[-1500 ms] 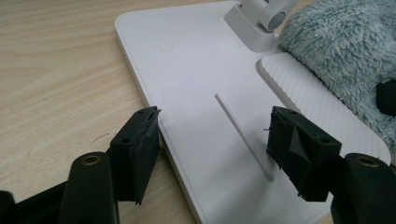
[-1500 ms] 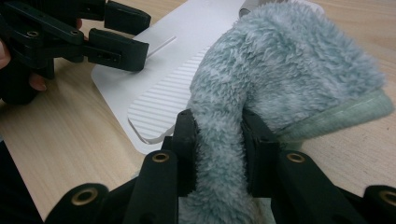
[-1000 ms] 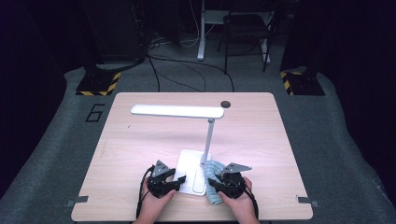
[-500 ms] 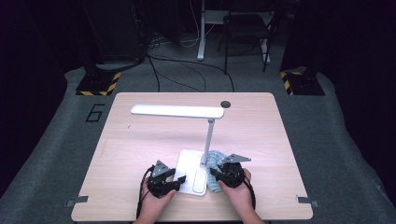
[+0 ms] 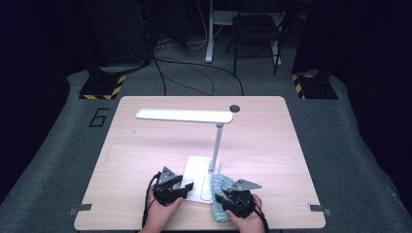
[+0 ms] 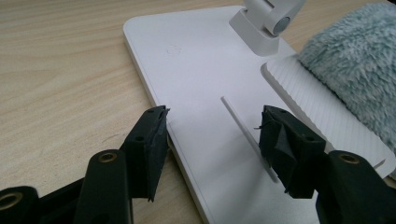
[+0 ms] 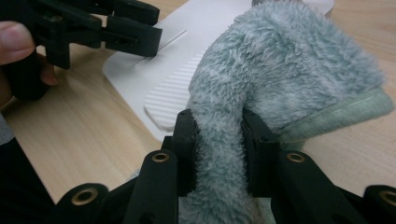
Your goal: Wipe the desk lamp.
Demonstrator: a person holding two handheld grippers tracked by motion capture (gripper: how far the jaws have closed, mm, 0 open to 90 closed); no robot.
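From my seat the high view is evenly lit on the table (image 5: 145, 160), while the room behind drops almost to black, so light seems to come from overhead. Shadows under the lamp (image 5: 184, 115) are faint and soft. That picture is a bit soft and grainy; small detail near the bottom edge is hard to read. In the left gripper view the lamp base (image 6: 196, 70) is bright, nearly washed out, and the near jaws blur slightly. In the right gripper view the cloth (image 7: 280, 60) is crisp, the background softer.
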